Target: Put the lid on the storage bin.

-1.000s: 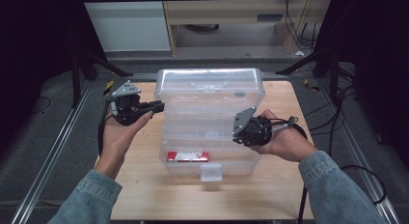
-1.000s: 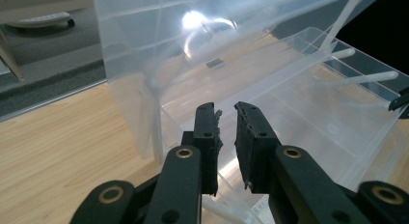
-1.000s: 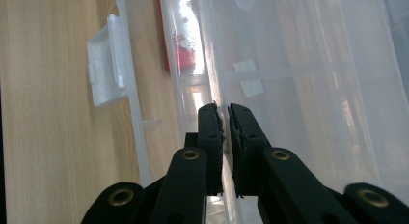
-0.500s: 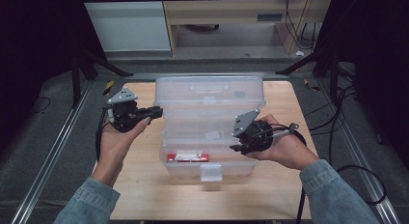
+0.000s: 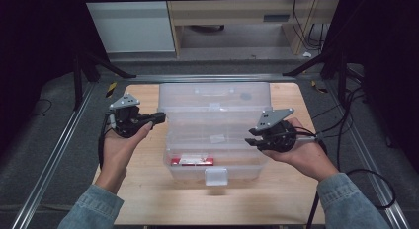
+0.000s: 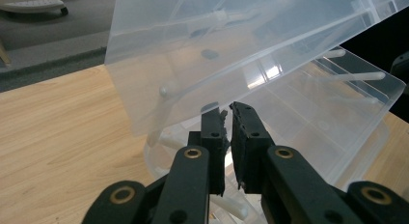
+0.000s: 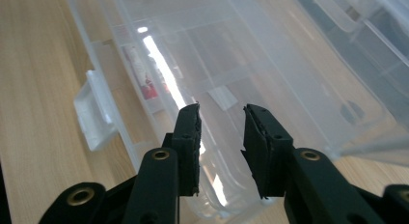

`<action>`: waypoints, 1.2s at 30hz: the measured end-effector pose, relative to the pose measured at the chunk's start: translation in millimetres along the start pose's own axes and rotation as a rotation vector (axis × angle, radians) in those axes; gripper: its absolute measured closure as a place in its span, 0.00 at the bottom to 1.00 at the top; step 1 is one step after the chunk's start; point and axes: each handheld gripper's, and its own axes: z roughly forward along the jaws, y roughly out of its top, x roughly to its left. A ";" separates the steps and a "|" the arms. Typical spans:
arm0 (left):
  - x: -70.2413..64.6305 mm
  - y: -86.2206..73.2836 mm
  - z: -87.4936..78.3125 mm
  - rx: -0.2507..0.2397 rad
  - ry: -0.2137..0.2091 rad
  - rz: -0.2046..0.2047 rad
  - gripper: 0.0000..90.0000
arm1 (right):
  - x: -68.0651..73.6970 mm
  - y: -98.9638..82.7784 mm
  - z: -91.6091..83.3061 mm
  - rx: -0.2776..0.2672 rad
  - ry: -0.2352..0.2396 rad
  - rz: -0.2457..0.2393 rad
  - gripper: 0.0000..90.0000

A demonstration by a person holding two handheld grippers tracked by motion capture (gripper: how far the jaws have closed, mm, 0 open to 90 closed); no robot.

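Clear ribbed plastic box [image 5: 215, 125] — hinged lid raised | pale wooden table [image 5: 143, 189]

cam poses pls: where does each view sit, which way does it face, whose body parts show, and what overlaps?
High view: above the person's side, facing forward and down on the wooden table; both forearms, left gripper, right gripper.
Left gripper view: on the left gripper, facing the clear plastic box; own jaws nearly together.
Right gripper view: on the right gripper, looking into the box; own jaws apart.
Shared: box, table.
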 end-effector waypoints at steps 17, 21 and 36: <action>-4.2 -10.6 -3.6 0.002 -0.038 0.000 0.96 | -6.4 -17.7 -17.9 -0.017 -0.060 0.055 0.89; -4.1 -14.1 -3.9 0.007 -0.045 0.001 0.97 | -7.1 -20.6 -22.4 -0.034 -0.084 0.077 0.88; -8.5 -28.0 -5.1 0.044 -0.065 0.027 0.99 | -2.9 -37.9 -35.5 -0.048 -0.126 0.104 0.87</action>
